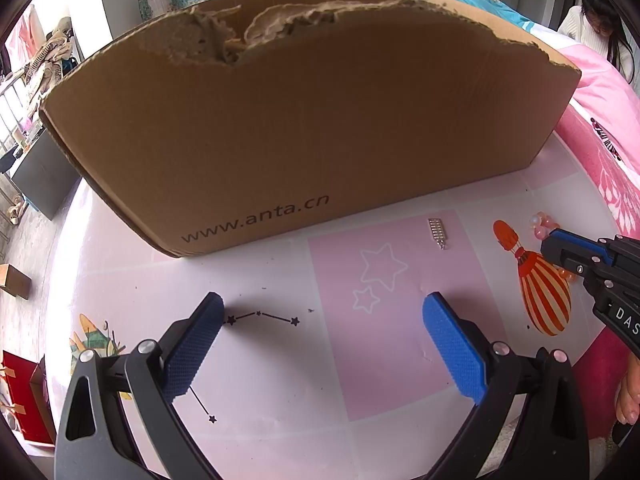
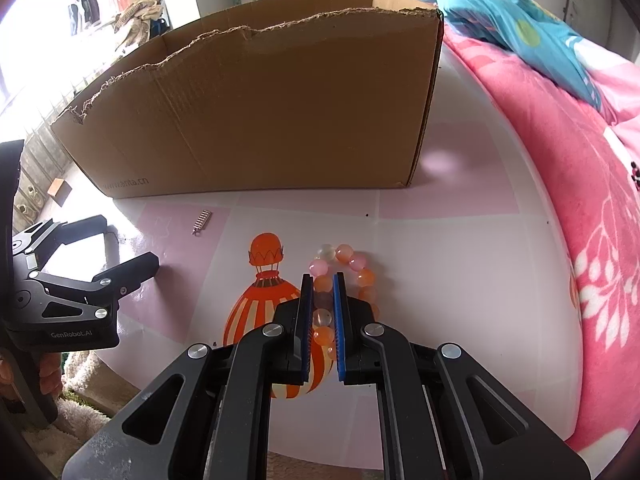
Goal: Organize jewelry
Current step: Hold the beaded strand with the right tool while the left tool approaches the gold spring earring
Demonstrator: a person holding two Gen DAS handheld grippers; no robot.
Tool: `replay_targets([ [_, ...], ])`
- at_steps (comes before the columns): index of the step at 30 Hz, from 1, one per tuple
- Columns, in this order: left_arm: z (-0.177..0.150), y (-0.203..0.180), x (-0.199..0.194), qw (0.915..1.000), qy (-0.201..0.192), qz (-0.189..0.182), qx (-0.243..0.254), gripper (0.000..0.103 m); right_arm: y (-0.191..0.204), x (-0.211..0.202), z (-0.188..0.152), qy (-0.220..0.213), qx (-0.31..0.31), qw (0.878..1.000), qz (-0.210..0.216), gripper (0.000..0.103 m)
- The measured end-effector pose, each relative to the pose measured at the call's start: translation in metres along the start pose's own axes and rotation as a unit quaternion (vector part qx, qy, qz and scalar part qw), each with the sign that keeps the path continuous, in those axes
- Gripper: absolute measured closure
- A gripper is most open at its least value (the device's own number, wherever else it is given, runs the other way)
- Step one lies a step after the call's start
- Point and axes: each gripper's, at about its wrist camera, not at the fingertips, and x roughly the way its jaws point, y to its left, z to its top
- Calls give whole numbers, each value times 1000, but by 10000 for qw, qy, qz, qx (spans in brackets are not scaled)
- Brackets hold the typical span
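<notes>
The right gripper (image 2: 322,280) is narrowed around the bead bracelet (image 2: 347,270) on the table (image 2: 460,280), at 6 o'clock from the cardboard box (image 2: 280,100), while the left gripper (image 1: 324,308) hangs spread wide, holding nothing.

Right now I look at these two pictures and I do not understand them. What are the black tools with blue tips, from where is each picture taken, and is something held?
They are hand-held grippers, one in each of a person's hands, each carrying a camera that looks along its fingers. The left view shows the left gripper open over the table, holding nothing. The right view shows the right gripper nearly shut around one side of a bead bracelet lying on the table. Also there: a torn cardboard box and a small silver piece, perhaps jewelry.
</notes>
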Motion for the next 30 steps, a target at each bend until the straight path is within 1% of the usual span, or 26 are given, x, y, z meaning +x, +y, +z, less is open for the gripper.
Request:
replay_targets([
  [8, 1, -3, 0, 10000, -85, -4, 19, 5, -3, 3, 2, 1, 23, 10000, 34, 95],
  [14, -1, -1, -1, 9993, -258, -158, 219, 5, -5, 5, 2, -1, 50, 10000, 32, 95],
  [15, 0, -1, -1, 9990, -294, -234, 257, 5, -5, 4, 2, -7, 64, 10000, 39, 95],
  [17, 1, -1, -5, 9974, -486, -405, 335, 5, -5, 4, 2, -21, 88, 9999, 53, 95],
  [20, 7, -10, -16, 9923, -836, -694, 591, 8, -6, 5, 2, -34, 108, 9999, 75, 95],
  [23, 14, -21, -22, 9865, -1074, -963, 776, 20, -7, 5, 3, -45, 124, 9999, 104, 95],
  [24, 17, -26, -23, 9847, -1117, -1025, 858, 26, -7, 5, 3, -51, 134, 9998, 118, 95],
  [25, 18, -33, -23, 9833, -1150, -1038, 960, 33, -8, 5, 3, -58, 143, 9998, 132, 95],
  [26, 20, -39, -22, 9821, -1159, -1020, 1076, 36, -9, 6, 3, -67, 154, 9998, 146, 95],
  [27, 17, -44, -21, 9812, -1154, -992, 1186, 43, -10, 6, 3, -78, 168, 9997, 163, 95],
  [28, 19, -48, -18, 9807, -1126, -968, 1269, 49, -11, 6, 3, -88, 181, 9996, 178, 95],
  [29, 19, -52, -16, 9805, -1083, -972, 1321, 52, -11, 6, 3, -98, 190, 9996, 193, 95],
  [30, 13, -57, -17, 9804, -1042, -992, 1348, 59, -11, 6, 2, -108, 195, 9995, 206, 95],
])
